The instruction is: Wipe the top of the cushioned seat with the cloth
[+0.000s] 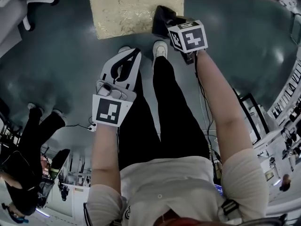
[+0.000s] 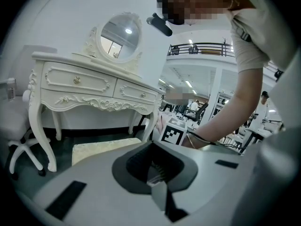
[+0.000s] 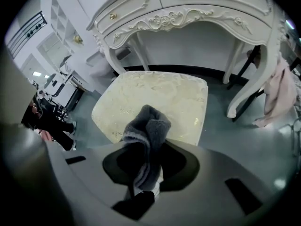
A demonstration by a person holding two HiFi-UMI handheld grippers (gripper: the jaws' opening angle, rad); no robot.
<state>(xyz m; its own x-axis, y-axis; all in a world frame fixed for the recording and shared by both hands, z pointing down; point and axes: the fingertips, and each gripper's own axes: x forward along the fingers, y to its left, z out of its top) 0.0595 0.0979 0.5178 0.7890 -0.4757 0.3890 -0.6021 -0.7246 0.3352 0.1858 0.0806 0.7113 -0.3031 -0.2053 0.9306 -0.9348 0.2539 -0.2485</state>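
Right gripper (image 3: 141, 171): jaws clamped on the cloth (image 3: 146, 131). The grey fabric is bunched between them and a folded wad sticks out past the tips.
Why held so: the wad leads, so the fabric should meet the seat before the jaws do. That is my read.
Left gripper (image 2: 157, 175): jaws together with nothing between them. It looks like the idle hand for this job.
Cloth position: over the near edge of the cushioned seat (image 3: 164, 98), toward its corner at 5 o'clock in the head view. Whether it touches the top or hangs just above, I cannot tell.
Cushioned seat: pale gold patterned top, at 12 o'clock from the shoes (image 1: 160, 48). It stands on the floor (image 1: 56, 69) in front of the dressing table (image 3: 188, 13). Most of the top is bare and visible.
Right forearm (image 1: 221, 107): stretched well forward and down. It puts the right gripper at 1 o'clock from the left one, at the seat.
Left forearm (image 1: 104, 154): pulled back with the gripper over the thigh, short of the seat. Its camera looks level across the room at the table front.
Stage: judged as the start of the wipe, cloth in place at one corner. The next move likely needs a sweep toward 11 o'clock across the top.
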